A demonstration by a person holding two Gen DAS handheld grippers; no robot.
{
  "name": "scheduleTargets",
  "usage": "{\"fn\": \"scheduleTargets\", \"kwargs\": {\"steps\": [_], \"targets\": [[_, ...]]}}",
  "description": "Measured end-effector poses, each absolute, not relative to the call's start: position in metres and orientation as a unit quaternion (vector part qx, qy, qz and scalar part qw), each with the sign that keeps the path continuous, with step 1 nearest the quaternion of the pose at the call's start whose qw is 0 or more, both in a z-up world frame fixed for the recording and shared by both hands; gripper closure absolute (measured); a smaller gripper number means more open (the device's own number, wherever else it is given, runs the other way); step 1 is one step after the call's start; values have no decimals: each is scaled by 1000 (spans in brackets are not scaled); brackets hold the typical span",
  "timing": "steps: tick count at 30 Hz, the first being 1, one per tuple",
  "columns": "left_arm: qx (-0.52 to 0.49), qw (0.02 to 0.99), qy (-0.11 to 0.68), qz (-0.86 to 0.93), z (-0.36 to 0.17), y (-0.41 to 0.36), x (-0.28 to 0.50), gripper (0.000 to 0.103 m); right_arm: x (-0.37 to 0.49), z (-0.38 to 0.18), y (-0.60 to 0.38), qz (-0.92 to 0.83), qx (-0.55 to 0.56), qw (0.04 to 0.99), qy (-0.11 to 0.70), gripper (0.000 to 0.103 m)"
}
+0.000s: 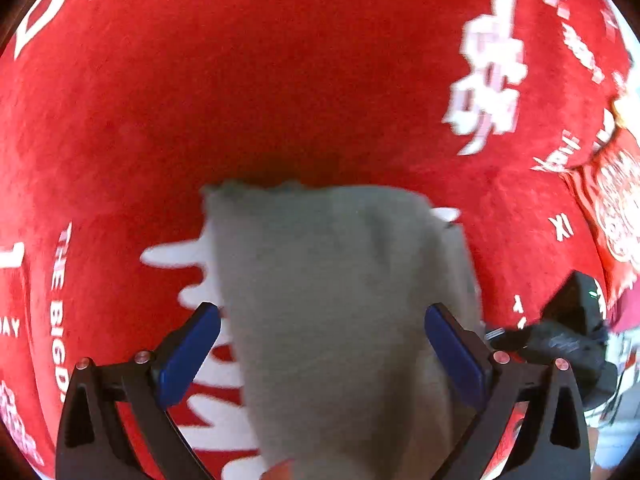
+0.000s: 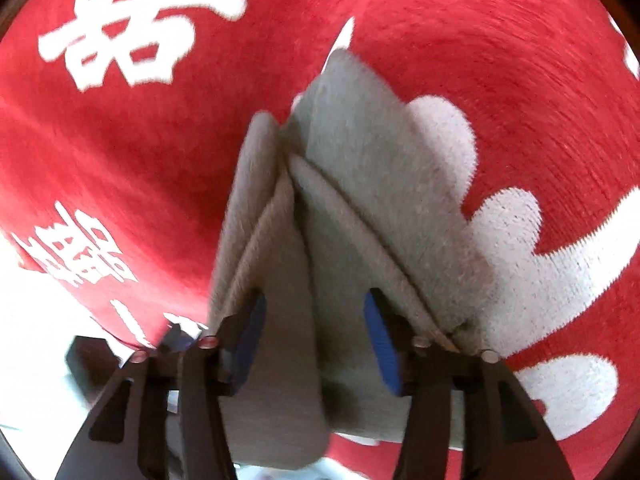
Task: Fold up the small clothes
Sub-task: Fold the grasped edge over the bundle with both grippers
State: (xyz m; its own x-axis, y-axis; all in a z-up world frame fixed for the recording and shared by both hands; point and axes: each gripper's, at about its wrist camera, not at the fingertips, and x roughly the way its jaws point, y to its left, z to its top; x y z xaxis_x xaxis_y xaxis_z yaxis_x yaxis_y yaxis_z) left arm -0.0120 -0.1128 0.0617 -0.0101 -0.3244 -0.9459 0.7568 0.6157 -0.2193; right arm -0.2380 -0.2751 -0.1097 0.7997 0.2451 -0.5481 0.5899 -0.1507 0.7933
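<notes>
A small grey garment [image 1: 340, 300] lies on a red cloth [image 1: 280, 80] printed with white characters. In the left wrist view it runs lengthwise between the fingers of my left gripper [image 1: 322, 320], which is open and stands astride it, pads apart from the fabric. In the right wrist view the grey garment [image 2: 360, 200] shows folded layers and creases. My right gripper [image 2: 314, 312] is open, its blue pads [image 2: 252, 344] on either side of a raised fold. Whether the pads touch the fabric I cannot tell.
The red cloth [image 2: 480, 60] covers almost all the surface in both views. A black object [image 1: 572, 332] sits at the right edge of the left wrist view. A pale area [image 2: 36, 312] shows beyond the cloth's edge at the lower left of the right wrist view.
</notes>
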Motion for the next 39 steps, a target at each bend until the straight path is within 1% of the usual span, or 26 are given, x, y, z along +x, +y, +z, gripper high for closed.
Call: {"fn": "scheduleTargets", "kwargs": {"steps": [2,4,8,11,15,16,18,19,21,23,26,28,31,34,36,37,39], "targets": [[175,677,610,-372,49,-98,3,1,-247,-113,-279,-142,768,574,248,38],[181,677,619,-355,39,-86,13,1,-252,-120,-283,-125,788,559,227,36],[209,696,605,-325,26,-65,20,1,-245,-126,-292,-105,782,563,247,35],[210,691,613,-322,18,-55,24,1,-226,-114,-300,-87,759,581,281,34],[200,687,621,-321,8,-50,29,1,-191,-107,-307,-83,687,611,385,34],[201,689,618,-319,7,-49,30,1,-183,-106,-308,-87,666,618,410,38],[200,691,616,-320,3,-50,33,1,-167,-105,-309,-100,619,627,462,73],[199,691,617,-320,2,-50,33,1,-162,-103,-308,-105,598,632,482,87],[199,689,619,-321,-1,-51,35,1,-157,-88,-300,-109,540,666,502,87],[199,690,616,-324,2,-51,35,1,-158,-59,-297,-102,500,711,484,89],[191,690,607,-345,12,-57,28,1,-173,-31,-306,-106,506,734,441,89],[190,686,601,-362,18,-63,22,1,-183,-27,-311,-118,500,737,438,89],[217,680,587,-382,15,-80,5,1,-209,-41,-318,-150,498,724,453,89],[235,671,587,-387,-1,-91,-5,1,-218,-61,-324,-173,496,706,476,89],[240,665,595,-382,-15,-94,-9,1,-218,-75,-326,-180,493,694,492,86],[236,665,599,-379,-18,-93,-10,1,-215,-81,-329,-182,498,689,494,83],[222,664,611,-371,-20,-91,-6,1,-218,-85,-335,-186,514,682,485,81]]}}
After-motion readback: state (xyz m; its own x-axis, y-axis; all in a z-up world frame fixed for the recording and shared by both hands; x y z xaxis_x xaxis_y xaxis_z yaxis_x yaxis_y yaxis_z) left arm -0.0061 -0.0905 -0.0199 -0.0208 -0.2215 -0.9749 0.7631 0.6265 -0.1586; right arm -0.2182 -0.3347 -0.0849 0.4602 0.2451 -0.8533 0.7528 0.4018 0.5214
